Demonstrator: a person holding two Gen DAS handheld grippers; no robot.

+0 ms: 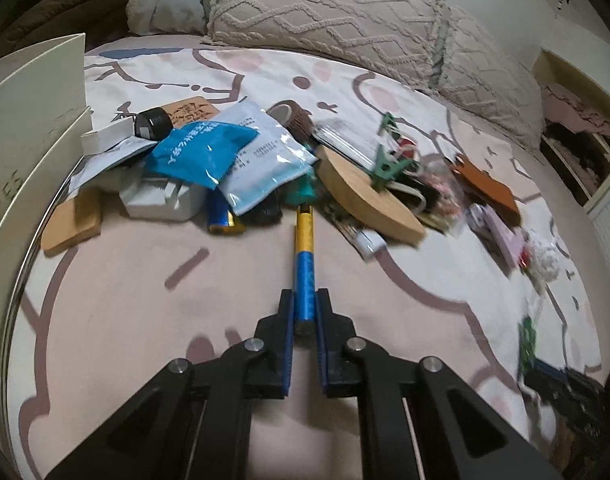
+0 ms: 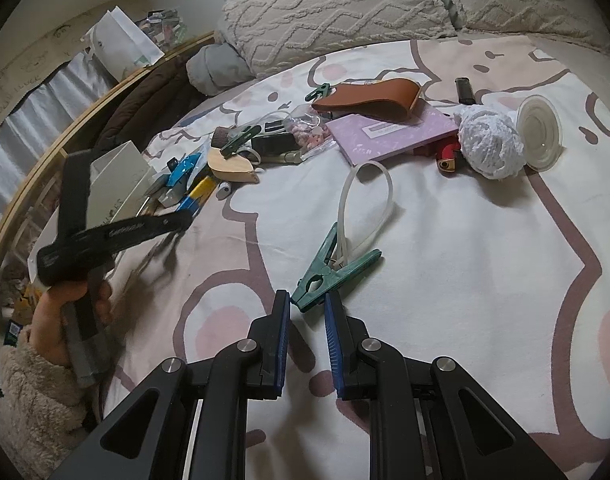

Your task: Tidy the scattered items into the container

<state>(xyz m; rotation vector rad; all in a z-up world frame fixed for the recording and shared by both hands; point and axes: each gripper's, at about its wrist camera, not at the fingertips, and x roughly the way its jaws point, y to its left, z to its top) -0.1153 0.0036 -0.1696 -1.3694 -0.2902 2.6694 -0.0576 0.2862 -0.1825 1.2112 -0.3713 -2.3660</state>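
My left gripper (image 1: 305, 296) is shut on the near end of a blue-and-yellow pen (image 1: 304, 256), whose far end reaches into a heap of small items. That heap holds a blue packet (image 1: 201, 152), a mask packet (image 1: 261, 164) and a wooden piece (image 1: 365, 196). A white open box (image 1: 37, 120) stands at the left beside it. In the right wrist view a hand holds the left gripper (image 2: 181, 220) by the box (image 2: 121, 172). My right gripper (image 2: 307, 296) is shut with nothing in it. A green clothes peg (image 2: 337, 270) lies on the sheet, clipped on a clear tube loop (image 2: 365, 204), its end just ahead of the tips.
Everything lies on a bed with a pink and white patterned sheet (image 2: 485, 280). Farther back are a purple notebook (image 2: 389, 136), a brown leather case (image 2: 369, 100), a white yarn ball (image 2: 489, 144) and a clear lid (image 2: 541, 136). Pillows (image 2: 325, 12) line the head end.
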